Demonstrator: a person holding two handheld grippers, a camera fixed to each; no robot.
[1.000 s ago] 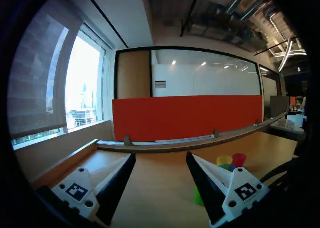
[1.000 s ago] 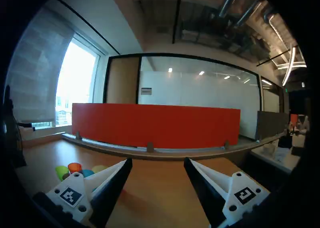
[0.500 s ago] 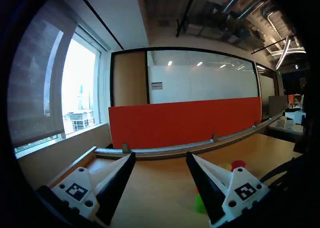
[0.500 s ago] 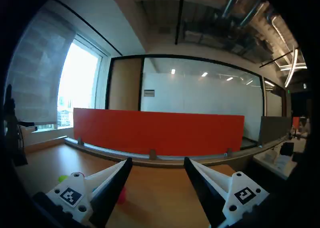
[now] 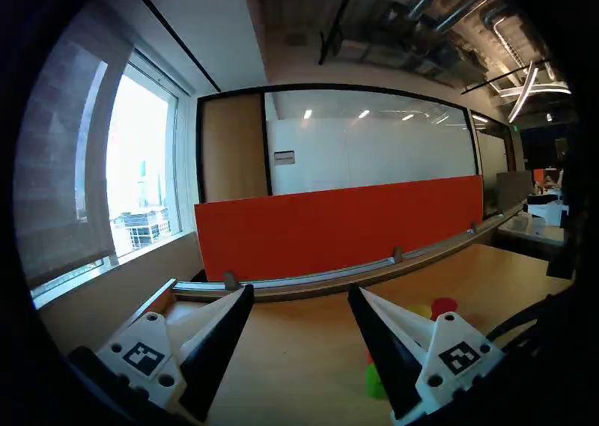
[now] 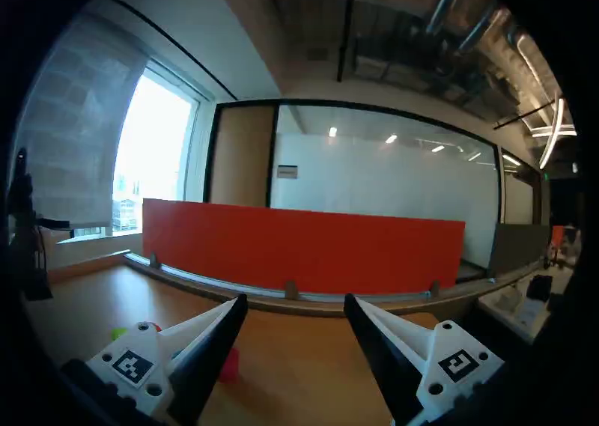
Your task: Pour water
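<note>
Left gripper view: coloured cups (image 5: 445,306) outside the spread jaws.

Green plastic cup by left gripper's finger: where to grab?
The green plastic cup sits on the wooden desk, mostly hidden behind a finger, so its rim can't be judged. Likely grip its side wall, with the left gripper coming level from the near side, jaws open.

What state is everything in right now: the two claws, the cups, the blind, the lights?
Left gripper: open, holding nothing.
Right gripper: open, holding nothing.
Red cup: on the desk, partly hidden behind the left gripper; fill cannot be told.
Green cup: on the desk, partly hidden the same way.
Blind: partly lowered.
Ceiling lights: on.
</note>
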